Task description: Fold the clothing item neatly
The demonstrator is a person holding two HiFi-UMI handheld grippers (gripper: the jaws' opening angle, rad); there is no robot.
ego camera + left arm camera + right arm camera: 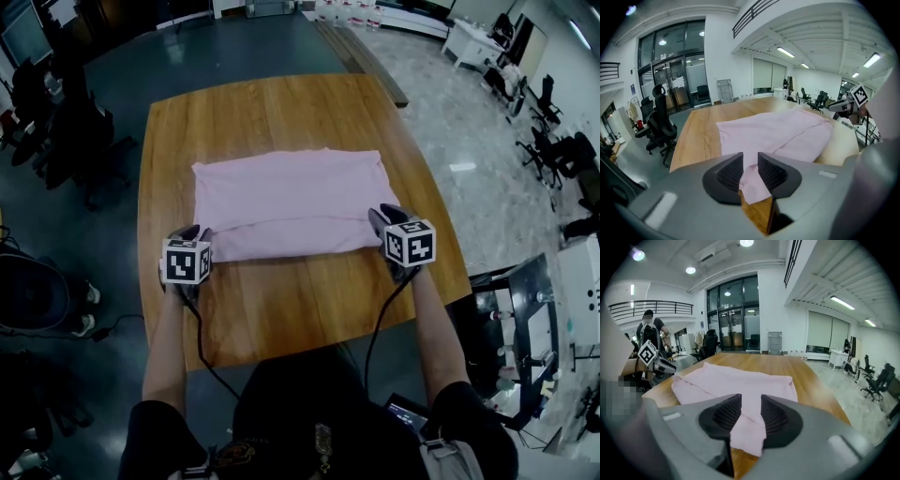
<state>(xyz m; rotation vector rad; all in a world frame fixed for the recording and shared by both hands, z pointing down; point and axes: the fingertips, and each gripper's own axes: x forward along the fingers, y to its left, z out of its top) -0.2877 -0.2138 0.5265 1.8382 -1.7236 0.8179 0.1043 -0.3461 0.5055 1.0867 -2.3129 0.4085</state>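
A pale pink garment [291, 202] lies folded into a flat rectangle on the wooden table [281, 112]. My left gripper [192, 232] hovers at its near left corner and my right gripper [382, 217] at its near right corner. In the left gripper view the jaws of the left gripper [750, 171] stand apart, with the garment's corner [754, 185] showing in the gap, lying on the wood below. The right gripper [751, 411] is likewise open over the other corner [747, 437]. Neither pair of pads presses the cloth.
The table's near edge [309, 347] runs just in front of the person's body. Office chairs [66, 122] stand to the left, more chairs and desks [553, 150] to the right. A plank-like strip [366, 61] lies along the far right of the table.
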